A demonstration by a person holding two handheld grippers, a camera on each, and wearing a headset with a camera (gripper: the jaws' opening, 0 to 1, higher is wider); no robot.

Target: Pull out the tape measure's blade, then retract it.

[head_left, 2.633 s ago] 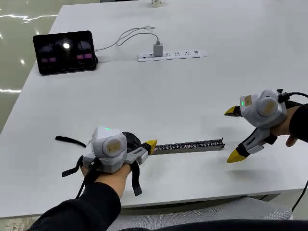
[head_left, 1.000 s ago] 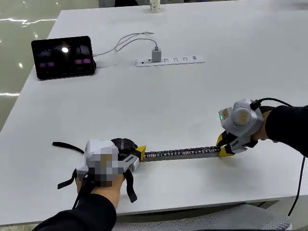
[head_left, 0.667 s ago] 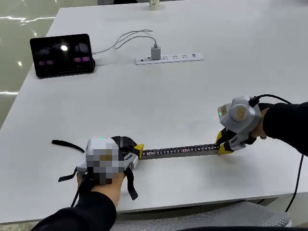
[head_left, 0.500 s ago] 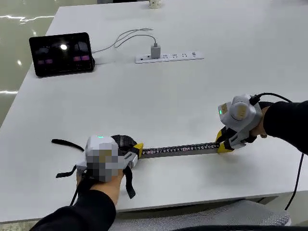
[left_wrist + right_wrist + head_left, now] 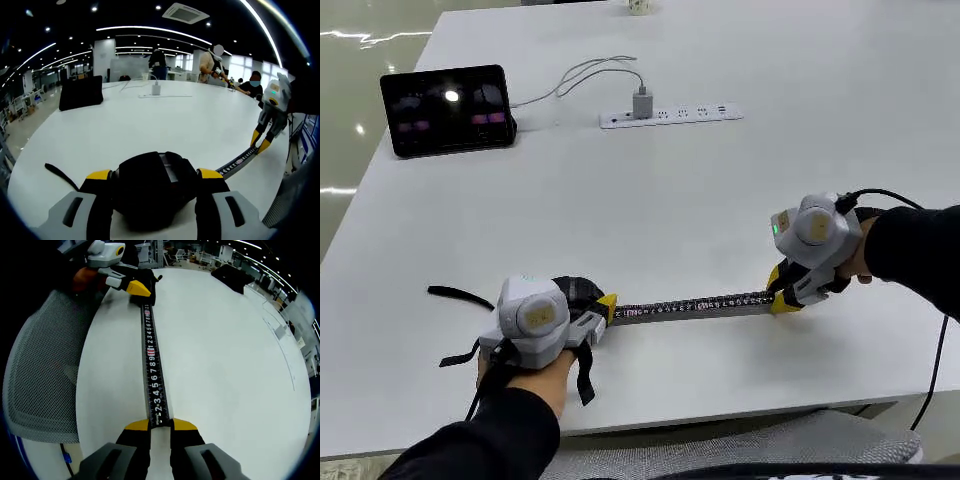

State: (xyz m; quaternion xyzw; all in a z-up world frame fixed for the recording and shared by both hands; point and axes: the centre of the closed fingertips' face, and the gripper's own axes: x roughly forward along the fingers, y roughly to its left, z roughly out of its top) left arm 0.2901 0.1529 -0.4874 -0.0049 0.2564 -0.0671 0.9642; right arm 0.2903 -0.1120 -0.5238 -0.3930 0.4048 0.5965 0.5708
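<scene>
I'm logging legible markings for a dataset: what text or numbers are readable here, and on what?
"2 3 4 5 6 7 8 9": black tape measure blade, running from the right gripper; red figure beyond too blurred.
Black tablet screen: too blurred.
White power strip: nothing legible.
Black tape measure case: nothing legible.

This is a large open-plan office. A wide white table [image 5: 740, 170] carries a tablet [image 5: 447, 108] and a power strip [image 5: 670, 114]. Long ceiling lights [image 5: 150, 28] and an air vent [image 5: 185, 12] are above, and other people [image 5: 206, 67] are at the far side.
</scene>
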